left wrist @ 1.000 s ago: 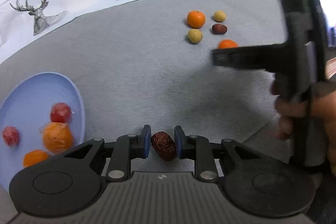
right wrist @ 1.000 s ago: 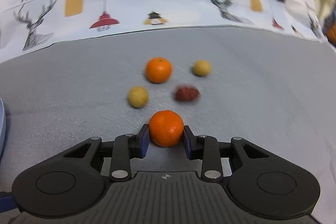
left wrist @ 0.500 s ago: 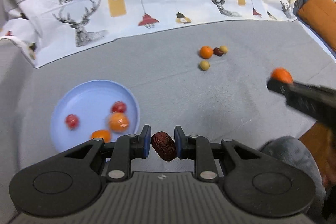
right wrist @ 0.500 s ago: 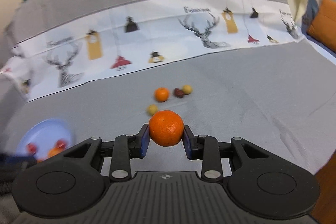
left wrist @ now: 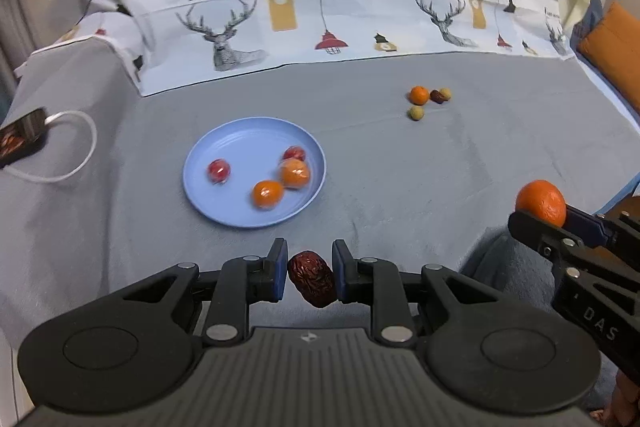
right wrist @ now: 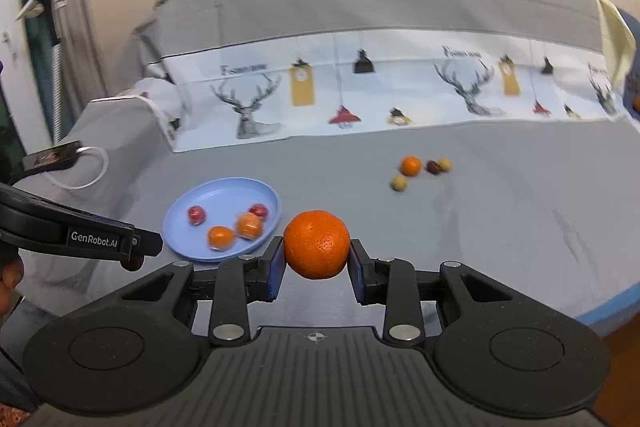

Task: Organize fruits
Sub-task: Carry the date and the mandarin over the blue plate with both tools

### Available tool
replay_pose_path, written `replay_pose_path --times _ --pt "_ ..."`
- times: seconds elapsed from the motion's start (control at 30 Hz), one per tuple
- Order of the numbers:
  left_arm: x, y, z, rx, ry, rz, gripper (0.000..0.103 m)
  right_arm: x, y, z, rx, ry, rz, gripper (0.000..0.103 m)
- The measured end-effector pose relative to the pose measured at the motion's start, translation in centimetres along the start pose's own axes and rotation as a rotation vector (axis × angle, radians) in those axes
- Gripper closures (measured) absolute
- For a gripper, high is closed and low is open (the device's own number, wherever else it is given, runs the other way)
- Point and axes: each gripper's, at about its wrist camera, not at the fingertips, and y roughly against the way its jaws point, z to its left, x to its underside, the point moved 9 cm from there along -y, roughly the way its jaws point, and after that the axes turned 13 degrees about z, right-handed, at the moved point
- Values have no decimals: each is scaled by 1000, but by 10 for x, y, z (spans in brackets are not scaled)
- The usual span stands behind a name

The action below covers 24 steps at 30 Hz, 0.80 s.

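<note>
My left gripper (left wrist: 310, 277) is shut on a wrinkled red date (left wrist: 313, 283), held high above the grey cloth near its front edge. My right gripper (right wrist: 317, 263) is shut on an orange mandarin (right wrist: 317, 243), also raised; it shows at the right of the left wrist view (left wrist: 541, 203). A blue plate (left wrist: 208, 195) (right wrist: 180, 227) lies ahead to the left with two mandarins and two red fruits on it. Further back right lie a mandarin (left wrist: 419, 95), a dark date (left wrist: 436, 96) and two small yellowish fruits (left wrist: 416, 113).
A phone (left wrist: 20, 137) with a white cable lies at the far left on the cloth. A printed deer cloth (left wrist: 320, 27) runs along the back. An orange cushion (left wrist: 612, 43) sits at the far right. The left gripper appears at the left of the right wrist view (right wrist: 80, 239).
Both grippers have lifted and pulled back from the cloth with their fruits; the plate and loose fruits now look smaller and farther. The right gripper took the mandarin off the cloth.
</note>
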Motion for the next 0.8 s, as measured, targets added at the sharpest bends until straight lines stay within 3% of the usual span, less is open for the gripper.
replay_pose_path --times 0.27,0.8 --pt "9 23 17 -2 47 -43 77 0 15 20 -16 59 -22 69" --pt "8 31 26 3 77 -64 77 2 17 26 -18 75 -20 69"
